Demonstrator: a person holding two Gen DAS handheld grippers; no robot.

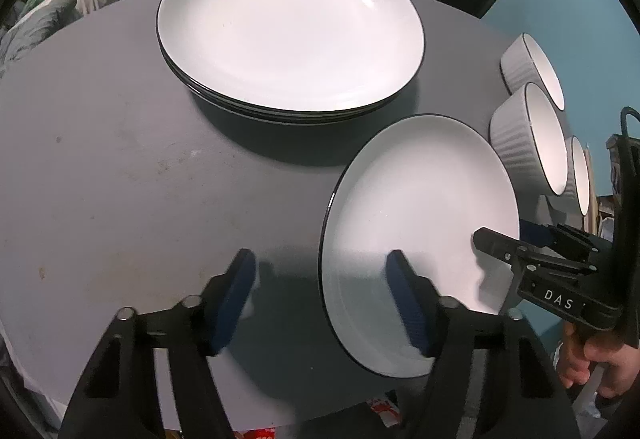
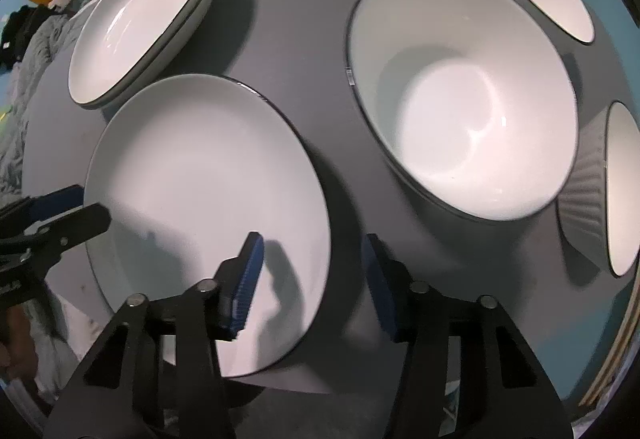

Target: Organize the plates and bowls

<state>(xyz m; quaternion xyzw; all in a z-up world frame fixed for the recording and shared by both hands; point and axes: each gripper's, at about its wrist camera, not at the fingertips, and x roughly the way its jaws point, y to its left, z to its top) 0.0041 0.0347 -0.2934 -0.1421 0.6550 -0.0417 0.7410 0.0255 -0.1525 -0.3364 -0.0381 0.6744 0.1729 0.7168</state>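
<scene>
Left wrist view puts the single small plate [image 1: 416, 235] at 4 o'clock on the grey table [image 1: 100, 159], the stack of large plates [image 1: 288, 27] at 12. Both claws are released: the left gripper [image 1: 320, 279] straddles the plate's near-left rim, the right gripper [image 2: 312, 271] its right edge. My advice: pinch the rim squarely and lift level. 3 ribbed bowls [image 1: 528, 139] crowd 3 o'clock, so swing wide of them.

Left gripper [image 1: 322, 279] gapes wide over small plate's [image 1: 420, 207] rim, beside stacked plates [image 1: 288, 27].
</scene>
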